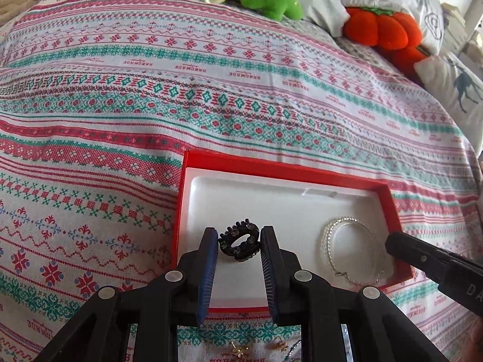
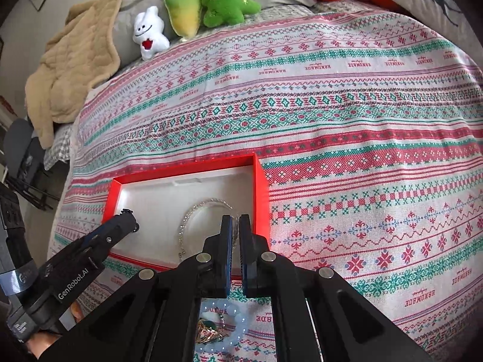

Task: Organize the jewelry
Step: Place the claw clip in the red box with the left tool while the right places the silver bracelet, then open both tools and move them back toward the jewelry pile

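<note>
A red box (image 1: 395,208) with a white liner lies on the patterned bedspread; it also shows in the right wrist view (image 2: 261,193). My left gripper (image 1: 240,238) is shut on a black hair claw clip (image 1: 240,239) and holds it just above the liner's left part. A silver chain bracelet (image 1: 341,247) lies in the box's right part, seen too in the right wrist view (image 2: 193,214). My right gripper (image 2: 236,224) is nearly shut over the box's right side, with the chain just behind its fingertips. Whether it pinches the chain I cannot tell.
Loose jewelry lies on the bedspread near me: small gold earrings (image 1: 240,351), a pale blue bead bracelet (image 2: 238,325) and a gold-green piece (image 2: 211,330). Plush toys (image 2: 211,3), an orange pumpkin cushion (image 1: 383,30) and a beige blanket (image 2: 78,69) line the far side.
</note>
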Tool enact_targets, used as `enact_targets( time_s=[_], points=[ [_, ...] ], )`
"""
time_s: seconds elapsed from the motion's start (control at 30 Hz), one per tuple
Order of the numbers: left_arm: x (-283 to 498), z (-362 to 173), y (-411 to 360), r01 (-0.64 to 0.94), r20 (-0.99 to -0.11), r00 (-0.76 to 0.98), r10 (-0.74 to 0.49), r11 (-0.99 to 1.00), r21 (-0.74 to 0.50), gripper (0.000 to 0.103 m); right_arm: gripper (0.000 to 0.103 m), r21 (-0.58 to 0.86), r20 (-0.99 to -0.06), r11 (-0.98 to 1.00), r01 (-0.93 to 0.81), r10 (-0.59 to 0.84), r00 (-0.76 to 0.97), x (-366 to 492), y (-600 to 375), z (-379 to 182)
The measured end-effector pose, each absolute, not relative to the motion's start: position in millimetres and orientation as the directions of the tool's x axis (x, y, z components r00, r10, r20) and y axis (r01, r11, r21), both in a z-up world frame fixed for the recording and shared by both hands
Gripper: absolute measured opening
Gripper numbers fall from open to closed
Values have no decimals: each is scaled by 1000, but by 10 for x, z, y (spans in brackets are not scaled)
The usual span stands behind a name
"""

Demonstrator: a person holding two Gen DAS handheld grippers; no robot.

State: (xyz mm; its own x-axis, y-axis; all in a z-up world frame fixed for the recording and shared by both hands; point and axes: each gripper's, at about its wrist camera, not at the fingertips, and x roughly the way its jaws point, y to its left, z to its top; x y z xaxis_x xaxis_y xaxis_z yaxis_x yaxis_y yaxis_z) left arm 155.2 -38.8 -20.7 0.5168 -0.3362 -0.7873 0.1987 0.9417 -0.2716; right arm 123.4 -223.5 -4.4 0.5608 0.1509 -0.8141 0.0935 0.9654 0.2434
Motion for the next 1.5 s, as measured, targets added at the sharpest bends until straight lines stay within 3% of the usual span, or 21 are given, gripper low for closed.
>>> enact_targets(
  time_s=[0.17,0.63,0.8,1.13,1.5],
  points=[
    [1454,-72,-418,226,-784,529,-324,945,-238,47,13,249,-819,965,81,165,550,1156,-2245,68],
    [1124,70,-336,240,-811,501,-301,949,-204,80,53,248,-807,964,94,152,571,782,-2364,344],
    [996,79,-309,244,-822,491,-287,952,-187,91,62,217,-821,970,111,119,558,678,-2385,317],
    [757,6,-275,260,-854,438,-280,949,-178,97,75,158,-845,980,122,70,530,496,-2361,236],
    [666,-312,-114,216,-914,322,-245,960,-181,97,78,101,-894,986,133,31,448,389,-2340,21]
  ],
)
